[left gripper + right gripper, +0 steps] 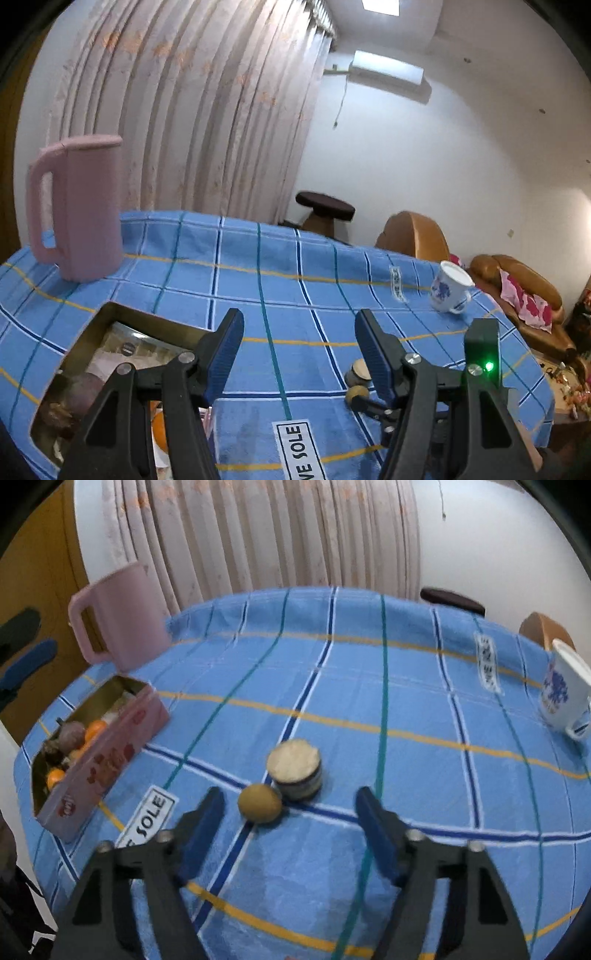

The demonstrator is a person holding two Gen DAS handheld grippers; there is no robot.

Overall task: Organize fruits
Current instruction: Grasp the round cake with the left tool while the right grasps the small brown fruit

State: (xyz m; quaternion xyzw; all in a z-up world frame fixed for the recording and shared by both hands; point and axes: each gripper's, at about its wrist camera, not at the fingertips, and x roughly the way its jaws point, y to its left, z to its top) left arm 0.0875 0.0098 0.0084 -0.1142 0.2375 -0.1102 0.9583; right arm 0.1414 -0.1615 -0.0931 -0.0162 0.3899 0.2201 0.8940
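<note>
A brown-yellow round fruit (259,804) lies on the blue checked tablecloth next to a small lidded jar (295,768). My right gripper (290,830) is open and empty, just short of the fruit, which lies between and ahead of its fingers. A pink tin box (110,753) at the left holds oranges (94,729) and dark fruits (71,734). My left gripper (299,354) is open and empty above the cloth, with the tin box (110,314) at its lower left. The fruit (356,393) and jar (358,373) show in the left wrist view beside its right finger.
A tall pink jug (83,206) stands at the table's back left, also in the right wrist view (122,616). A white cup with blue flowers (448,288) sits near the right edge, also in the right wrist view (565,690). Brown sofas and a stool stand beyond the table.
</note>
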